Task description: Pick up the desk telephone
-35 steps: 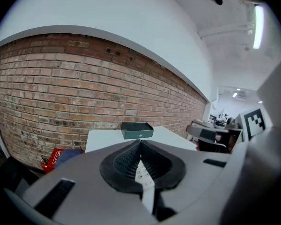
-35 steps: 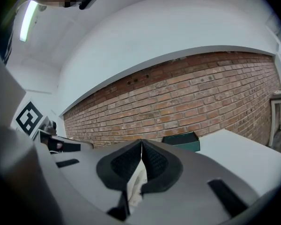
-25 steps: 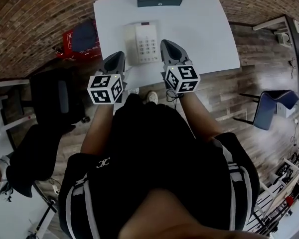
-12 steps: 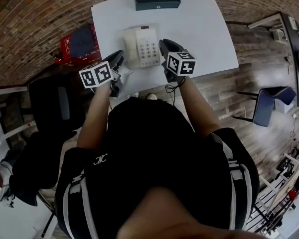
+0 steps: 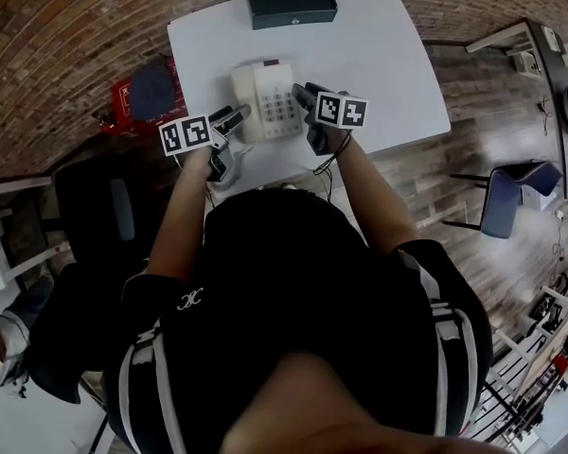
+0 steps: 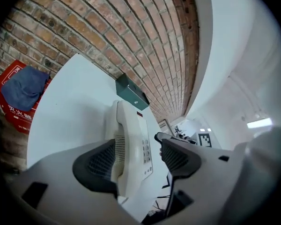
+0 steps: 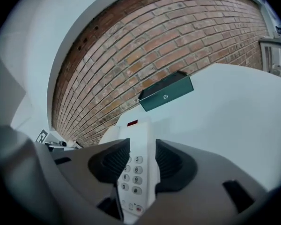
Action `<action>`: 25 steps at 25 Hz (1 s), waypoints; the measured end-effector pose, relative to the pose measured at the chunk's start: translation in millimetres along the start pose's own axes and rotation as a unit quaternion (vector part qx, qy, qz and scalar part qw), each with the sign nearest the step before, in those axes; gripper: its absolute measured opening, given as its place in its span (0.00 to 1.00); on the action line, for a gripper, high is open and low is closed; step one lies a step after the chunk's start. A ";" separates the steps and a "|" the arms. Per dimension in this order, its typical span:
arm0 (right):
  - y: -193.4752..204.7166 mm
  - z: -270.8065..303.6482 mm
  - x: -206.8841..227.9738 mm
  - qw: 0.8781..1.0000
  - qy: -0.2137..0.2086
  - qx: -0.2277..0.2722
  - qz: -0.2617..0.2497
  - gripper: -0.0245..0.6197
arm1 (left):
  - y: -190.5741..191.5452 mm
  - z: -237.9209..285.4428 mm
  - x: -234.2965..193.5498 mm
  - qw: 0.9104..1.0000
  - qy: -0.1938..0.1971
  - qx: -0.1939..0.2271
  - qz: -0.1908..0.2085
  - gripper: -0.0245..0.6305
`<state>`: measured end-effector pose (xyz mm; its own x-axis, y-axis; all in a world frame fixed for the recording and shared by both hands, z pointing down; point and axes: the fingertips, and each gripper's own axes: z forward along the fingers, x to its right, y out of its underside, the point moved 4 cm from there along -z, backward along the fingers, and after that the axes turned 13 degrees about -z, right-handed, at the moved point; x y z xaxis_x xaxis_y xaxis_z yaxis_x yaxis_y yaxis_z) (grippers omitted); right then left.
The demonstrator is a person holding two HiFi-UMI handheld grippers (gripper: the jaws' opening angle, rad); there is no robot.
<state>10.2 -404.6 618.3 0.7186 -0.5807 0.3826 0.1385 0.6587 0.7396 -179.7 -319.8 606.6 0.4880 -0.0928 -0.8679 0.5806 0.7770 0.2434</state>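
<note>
Left gripper and right gripper, jaws just opened, flank the desk telephone.

A white tabletop stands against a brick wall. At its far edge, close by the bricks, lies a flat dark green box with a small round fitting on its front face. On the floor to the left of the tabletop sits a red crate with a blue cloth bundled inside it, and nearer than that a black office chair; off to the right, well apart from the tabletop, a blue chair on thin dark legs stands on the wooden floor.
</note>
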 end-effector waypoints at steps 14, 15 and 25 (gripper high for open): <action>12.6 34.7 7.3 0.997 -0.023 -0.067 0.034 0.30 | -12.7 22.5 -13.3 0.999 -0.030 -0.040 0.005 0.49; 13.0 35.4 6.9 0.997 -0.022 -0.070 0.031 0.30 | -12.3 23.3 -14.7 0.999 -0.030 -0.042 0.003 0.49; 14.8 38.7 4.5 0.996 -0.032 -0.072 0.035 0.27 | -6.5 33.8 -29.7 0.997 -0.030 -0.067 -0.023 0.49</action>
<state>-10.8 -415.9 652.4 0.6854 -0.5568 0.4694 0.1885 0.7582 0.6241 -176.0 -343.1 645.5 0.5041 -0.1639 -0.8479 0.5127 0.8469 0.1411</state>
